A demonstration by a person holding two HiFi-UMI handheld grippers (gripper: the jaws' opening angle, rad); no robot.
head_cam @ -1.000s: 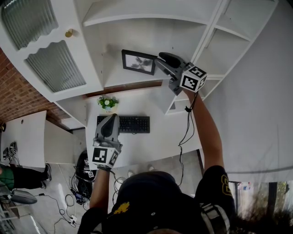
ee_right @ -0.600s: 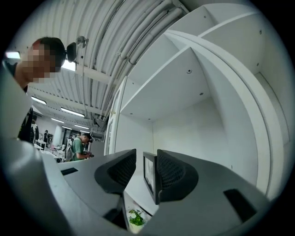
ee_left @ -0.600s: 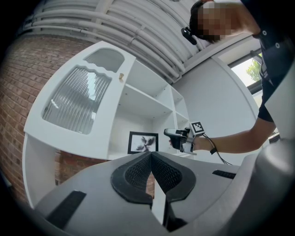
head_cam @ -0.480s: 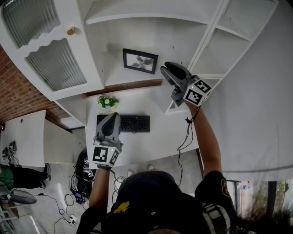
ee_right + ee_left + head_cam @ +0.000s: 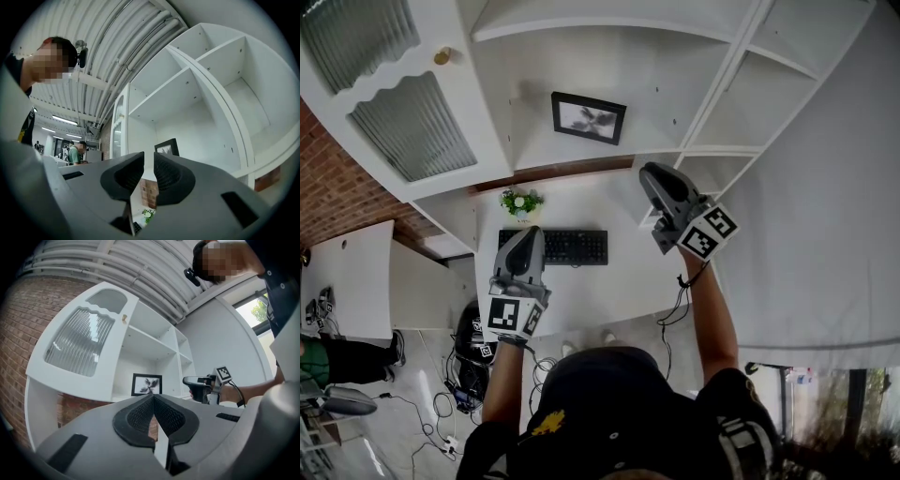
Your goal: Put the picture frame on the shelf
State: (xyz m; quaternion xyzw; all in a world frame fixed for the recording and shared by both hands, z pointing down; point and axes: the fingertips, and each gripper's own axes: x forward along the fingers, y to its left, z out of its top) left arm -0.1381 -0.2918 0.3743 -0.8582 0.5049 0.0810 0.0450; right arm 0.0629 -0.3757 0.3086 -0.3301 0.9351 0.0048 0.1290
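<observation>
A black picture frame (image 5: 589, 117) with a pale flower print stands upright on the white shelf (image 5: 572, 155), free of both grippers. It also shows in the left gripper view (image 5: 146, 384) and the right gripper view (image 5: 167, 146). My right gripper (image 5: 650, 174) hangs below and to the right of the frame, well apart from it. Its jaws are closing with a narrow gap and nothing between them (image 5: 149, 168). My left gripper (image 5: 527, 236) hovers over the desk by the keyboard, shut and empty (image 5: 153, 400).
A black keyboard (image 5: 553, 247) and a small potted plant (image 5: 519, 202) lie on the white desk (image 5: 619, 272) below the shelf. A cabinet door with ribbed glass (image 5: 412, 127) stands at the left. Shelf dividers (image 5: 722, 89) rise at the right. A person (image 5: 337, 361) is at the far left.
My right gripper has drawn back from the picture frame, down and to the right, and its jaws have narrowed. The frame stays on the shelf. The left gripper has not moved.
</observation>
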